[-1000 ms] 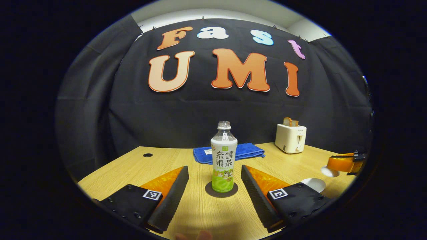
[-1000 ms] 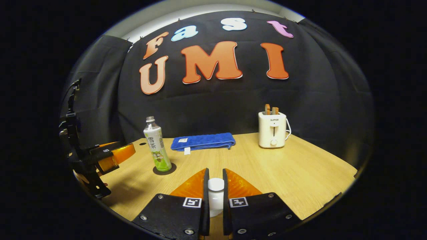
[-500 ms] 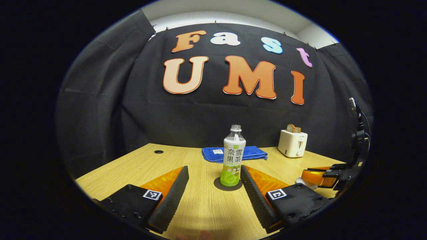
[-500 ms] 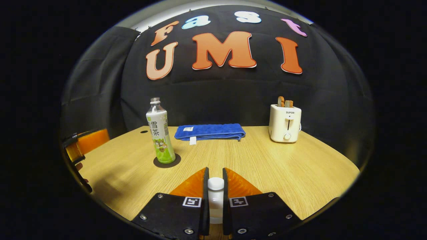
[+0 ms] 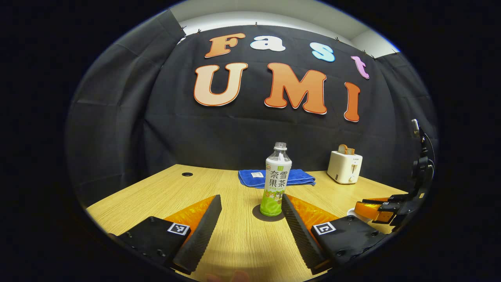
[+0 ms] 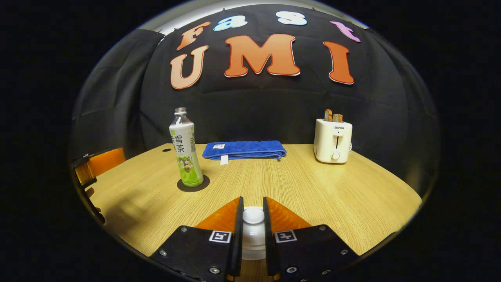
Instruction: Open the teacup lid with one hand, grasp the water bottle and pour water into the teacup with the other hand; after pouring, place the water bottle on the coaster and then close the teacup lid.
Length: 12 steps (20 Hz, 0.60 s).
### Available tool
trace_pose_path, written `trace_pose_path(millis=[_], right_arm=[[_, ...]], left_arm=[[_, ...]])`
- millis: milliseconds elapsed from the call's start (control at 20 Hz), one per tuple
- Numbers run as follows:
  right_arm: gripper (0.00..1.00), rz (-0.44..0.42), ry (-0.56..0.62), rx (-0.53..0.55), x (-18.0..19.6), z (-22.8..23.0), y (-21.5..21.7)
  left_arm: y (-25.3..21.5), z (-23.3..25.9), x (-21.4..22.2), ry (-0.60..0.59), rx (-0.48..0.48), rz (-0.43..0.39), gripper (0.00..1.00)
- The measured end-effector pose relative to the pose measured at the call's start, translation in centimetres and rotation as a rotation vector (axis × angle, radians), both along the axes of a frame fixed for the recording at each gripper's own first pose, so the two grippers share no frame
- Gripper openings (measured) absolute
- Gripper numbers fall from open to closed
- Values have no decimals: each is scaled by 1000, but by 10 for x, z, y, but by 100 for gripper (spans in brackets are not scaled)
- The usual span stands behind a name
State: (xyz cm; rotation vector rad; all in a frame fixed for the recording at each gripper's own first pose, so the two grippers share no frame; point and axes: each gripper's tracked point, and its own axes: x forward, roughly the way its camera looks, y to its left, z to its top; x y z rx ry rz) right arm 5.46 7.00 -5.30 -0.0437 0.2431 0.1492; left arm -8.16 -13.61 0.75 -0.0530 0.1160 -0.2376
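While my left gripper (image 5: 250, 211) hangs low over the bench (image 5: 164, 192) with its jaws wide apart and nothing between them, the water bottle (image 5: 276, 180) stands upright in front of it, on the dark round coaster (image 5: 268, 215). The bottle has no cap and is apart from both fingers, a little nearer to the right one in the left gripper view.

My right gripper (image 6: 253, 219) has its jaws narrow, and both fingers press on the white knob of the teacup lid (image 6: 253, 216). Below the knob I see a white rounded surface between the fingers, but I cannot tell if the lid already sits on the teacup or is a little above it. In the left gripper view, this gripper (image 5: 375, 209) is at the far right, just over a small white piece at the bench edge.

Behind the bottle a folded blue towel (image 6: 244, 149) lies flat near the black wall. To its right stands a white toaster (image 6: 333, 140) with two bread slices (image 6: 332, 115) sticking up from its slots.
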Motion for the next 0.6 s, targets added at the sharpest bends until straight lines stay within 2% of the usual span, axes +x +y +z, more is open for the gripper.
trace_pose_path(millis=[100,200,250,300,350,450,600], right_arm=[[27,7,4,6,-2,1,1],[32,3,6,9,-2,3,0],[52,0,0,14,-3,6,-2],[54,-1,-10,21,-4,10,-2],[68,-4,-22,25,-5,16,-3],[79,-9,-45,19,-9,28,-9],[89,-19,-89,18,-15,50,-16]], left_arm=[[-1,3,-1,-9,4,3,99],[0,8,-3,-22,8,7,99],[1,11,-4,-28,11,10,99],[2,13,-5,-33,14,13,99],[1,15,-5,-34,16,15,97],[2,18,-6,-34,13,22,97],[5,24,-7,-31,-2,34,99]])
